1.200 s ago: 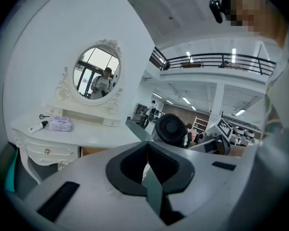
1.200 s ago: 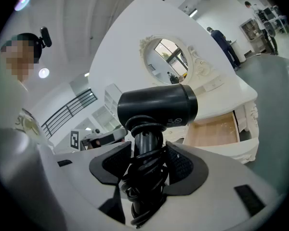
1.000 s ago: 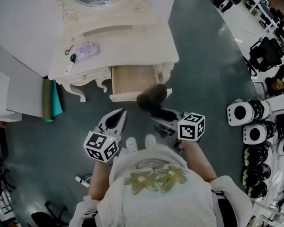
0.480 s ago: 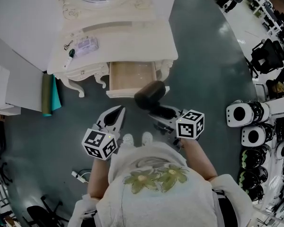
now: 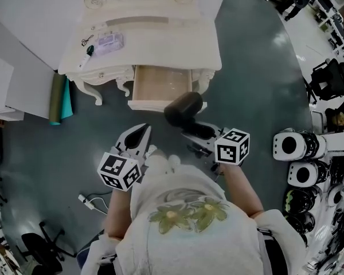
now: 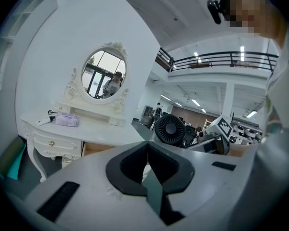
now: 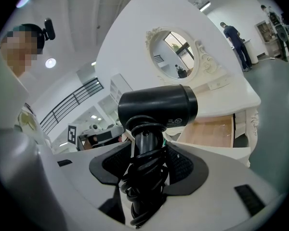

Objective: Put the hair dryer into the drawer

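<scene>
Right gripper [image 7: 147,170] jaws clamped on black hair dryer [image 7: 156,107] handle, cord coiled round it. Dryer sits just in front of open drawer [image 5: 160,85] under white vanity surface [image 5: 160,44], not inside yet. Left gripper [image 6: 147,145] jaws together, empty, also in front of drawer, left side.

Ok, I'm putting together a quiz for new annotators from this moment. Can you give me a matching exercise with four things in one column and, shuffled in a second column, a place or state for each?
Column one
1. hair dryer
2. drawer
3. left gripper
4. purple pouch

Column two
A. lying on top of the dressing table
B. shut, with nothing between its jaws
C. pulled open
D. clamped by its handle in the right gripper

Pairs: 1-D, 2-C, 3-B, 4-A
</scene>
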`<move>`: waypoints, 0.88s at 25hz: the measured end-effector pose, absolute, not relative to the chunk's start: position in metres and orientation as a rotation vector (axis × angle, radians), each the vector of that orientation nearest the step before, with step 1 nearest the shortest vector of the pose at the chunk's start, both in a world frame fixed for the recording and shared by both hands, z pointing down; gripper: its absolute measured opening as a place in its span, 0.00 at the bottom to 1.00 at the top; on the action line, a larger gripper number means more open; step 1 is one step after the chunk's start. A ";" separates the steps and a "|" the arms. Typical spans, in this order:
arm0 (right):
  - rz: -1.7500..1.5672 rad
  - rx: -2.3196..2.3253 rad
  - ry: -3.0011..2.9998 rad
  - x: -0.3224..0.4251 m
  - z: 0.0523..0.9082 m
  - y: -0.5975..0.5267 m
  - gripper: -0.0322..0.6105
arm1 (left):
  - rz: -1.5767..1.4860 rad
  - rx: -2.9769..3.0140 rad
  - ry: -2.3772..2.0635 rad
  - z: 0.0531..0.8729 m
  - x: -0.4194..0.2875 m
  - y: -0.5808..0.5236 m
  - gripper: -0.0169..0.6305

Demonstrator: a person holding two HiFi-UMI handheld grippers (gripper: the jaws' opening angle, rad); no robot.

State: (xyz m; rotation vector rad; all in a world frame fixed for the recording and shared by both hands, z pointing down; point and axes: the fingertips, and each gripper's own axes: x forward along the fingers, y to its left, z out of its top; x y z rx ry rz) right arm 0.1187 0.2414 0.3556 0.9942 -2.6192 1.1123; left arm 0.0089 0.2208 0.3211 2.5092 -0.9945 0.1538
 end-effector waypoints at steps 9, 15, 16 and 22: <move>1.117 0.977 -2.604 0.112 0.366 0.208 0.39 | 0.176 2.475 -0.970 0.336 0.008 0.189 0.04; 1.125 0.974 -2.562 0.107 0.375 0.180 0.39 | 0.192 2.468 -0.951 0.340 0.001 0.150 0.04; 1.126 0.976 -2.554 0.107 0.377 0.175 0.39 | 0.194 2.466 -0.951 0.341 -0.001 0.142 0.04; 1.119 0.987 -2.506 0.102 0.386 0.148 0.39 | 0.191 2.452 -0.950 0.344 -0.014 0.107 0.04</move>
